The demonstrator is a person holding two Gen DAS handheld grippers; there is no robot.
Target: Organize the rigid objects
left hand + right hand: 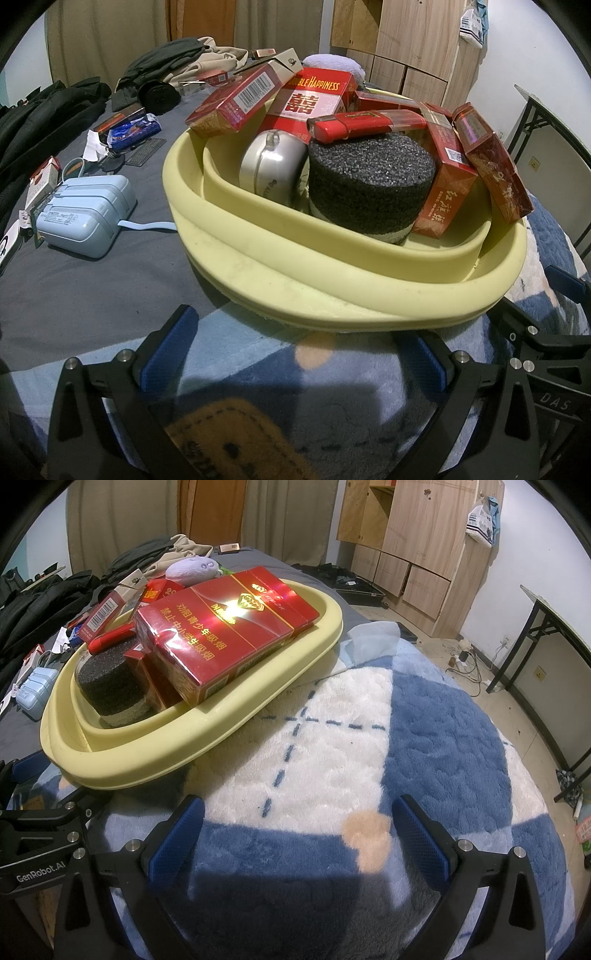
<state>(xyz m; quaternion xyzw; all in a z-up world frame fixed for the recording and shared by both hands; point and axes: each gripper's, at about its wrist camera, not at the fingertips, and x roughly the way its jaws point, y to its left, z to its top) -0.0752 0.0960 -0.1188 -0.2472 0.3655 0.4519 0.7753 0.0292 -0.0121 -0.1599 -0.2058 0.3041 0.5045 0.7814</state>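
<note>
Both claws, left claw [295, 354] and right claw [295, 834], spread wide, empty, above blanket [332, 720] near basin [332, 291].

Indoor light, moderately bright, coming from overhead: hard glare spot on the glossy red carton [229, 627] ahead-left of the right tool [295, 834]. Dark shadow falls across the blanket [332, 738] between both tools' fingers. Heavy fisheye bending with black vignette at all corners; fabric nearest the left tool [295, 354] is soft and blurred.
</note>
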